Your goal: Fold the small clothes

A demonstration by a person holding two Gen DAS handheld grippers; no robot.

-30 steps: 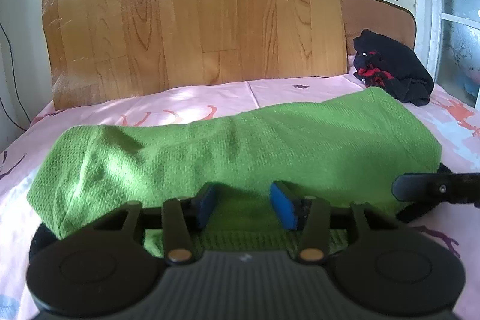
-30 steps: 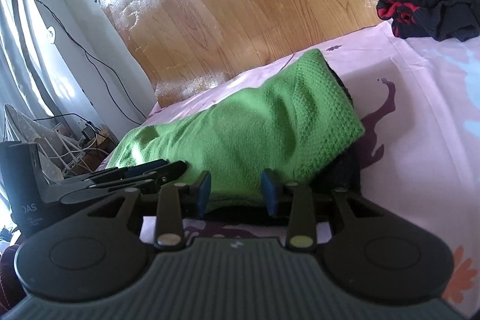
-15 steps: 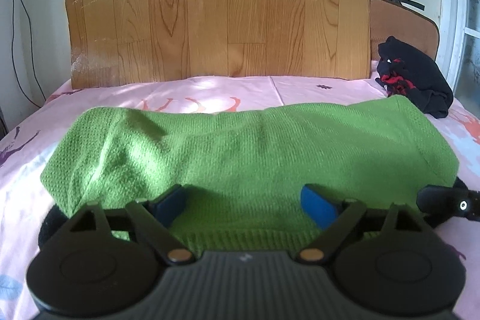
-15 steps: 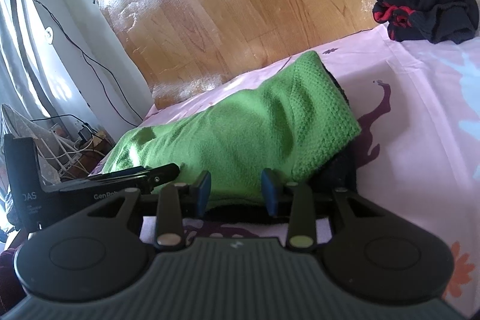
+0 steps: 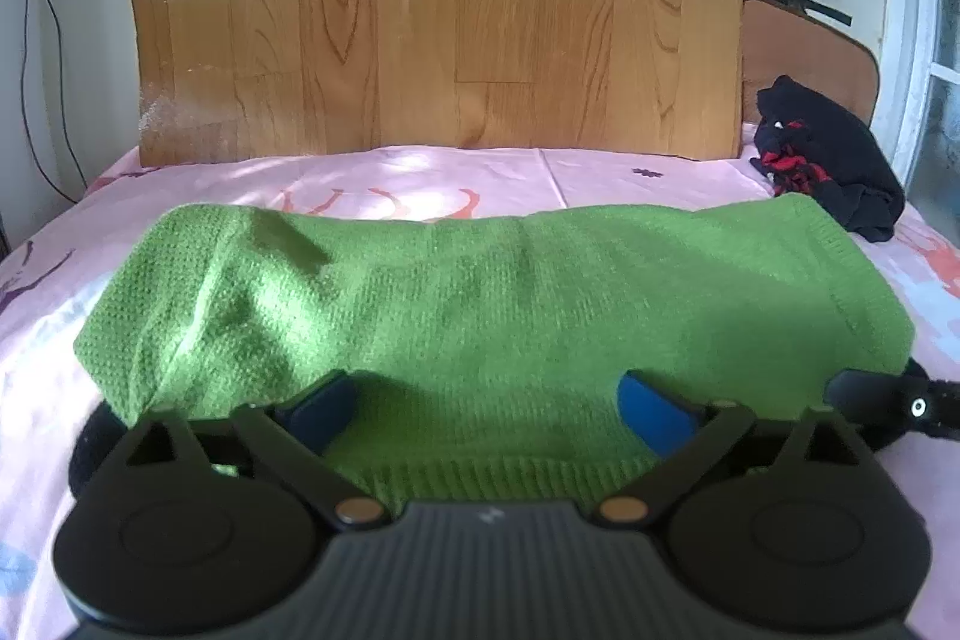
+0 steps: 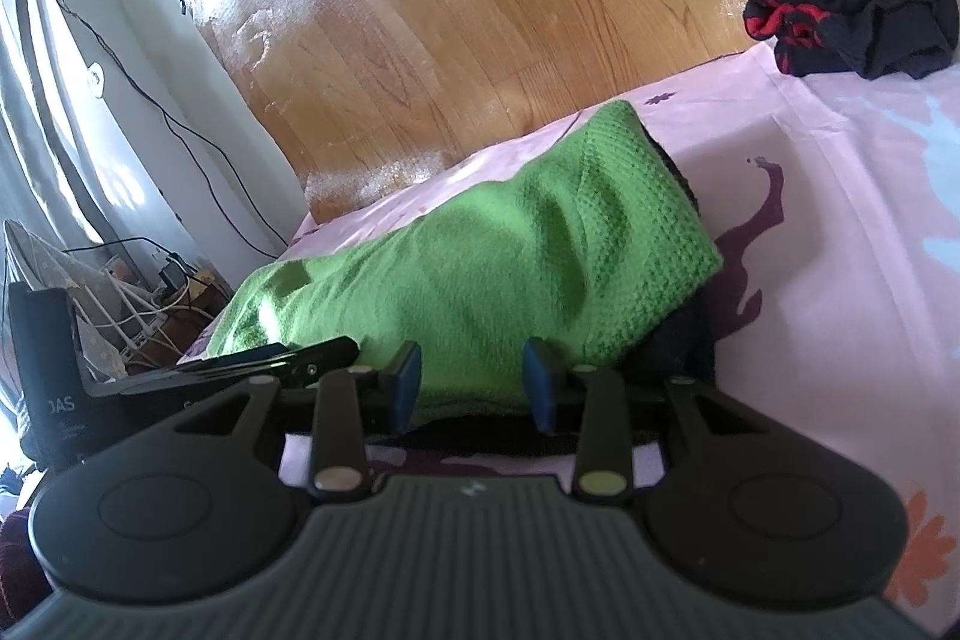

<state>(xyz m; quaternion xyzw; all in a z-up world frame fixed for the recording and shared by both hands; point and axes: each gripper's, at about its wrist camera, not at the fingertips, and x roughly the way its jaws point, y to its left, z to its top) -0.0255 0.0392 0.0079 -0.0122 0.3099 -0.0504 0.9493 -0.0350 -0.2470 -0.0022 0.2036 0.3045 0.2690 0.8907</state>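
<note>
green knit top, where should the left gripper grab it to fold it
Take the ribbed hem of the green knit top, coming in low from the near side. That edge lies flat on the pink sheet directly in front of the left gripper, whose jaws already stand wide open.

Left claw (image 5: 489, 409) spread wide over green knit garment (image 5: 480, 304), pink bedsheet (image 5: 630, 175)

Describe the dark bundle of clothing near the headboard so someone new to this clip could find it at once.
Start at the upright wood-grain board behind the pink bedsheet. Follow its base to the right-hand end, where a crumpled black garment lies on the sheet. Unlike the green knitted garment spread flat in front of both grippers, it is bunched up and shows red stripes.
</note>
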